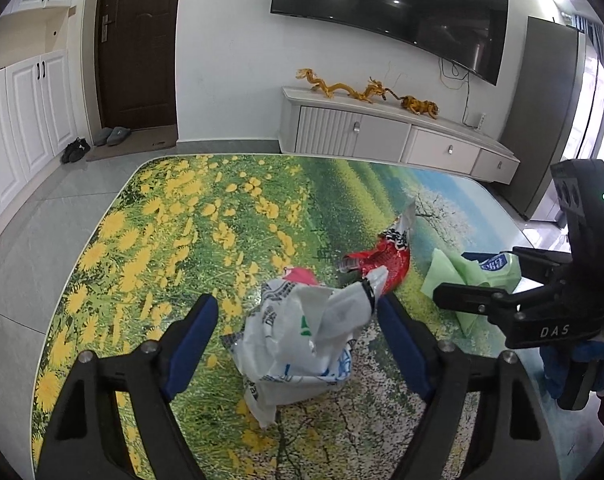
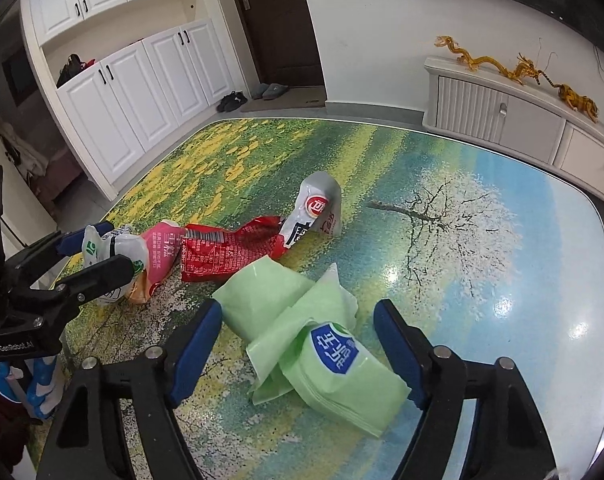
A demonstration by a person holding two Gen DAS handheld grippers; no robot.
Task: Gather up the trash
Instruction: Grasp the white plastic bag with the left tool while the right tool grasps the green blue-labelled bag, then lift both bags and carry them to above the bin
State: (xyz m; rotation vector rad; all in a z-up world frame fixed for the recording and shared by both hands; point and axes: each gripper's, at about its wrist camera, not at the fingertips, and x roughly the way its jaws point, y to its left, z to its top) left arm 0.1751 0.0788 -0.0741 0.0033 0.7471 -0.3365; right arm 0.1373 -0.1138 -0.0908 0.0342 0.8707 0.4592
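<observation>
so, four bits of trash are spread over the table (image 2: 501, 240), which is covered in a flower-field and tree print. a crumpled white bag (image 1: 302, 344) is framed between the wide-spread blue pads of the left gripper (image 1: 296, 328); one pad seems to be brushed by the bag's twisted end, but nothing is clamped. a pink wrapper (image 2: 164, 252) is tucked right against that bag, and a red wrapper (image 2: 230, 256) is laid just past it, its silvery end pointed up toward the table's middle. nearer the right edge, a green pack (image 2: 321, 344) with a blue label is straddled by the right gripper (image 2: 298, 340), whose jaws are also held wide apart and not closed on it. a tv stand (image 1: 401, 136) with gold dragon figures (image 1: 341, 88) is seen behind.
</observation>
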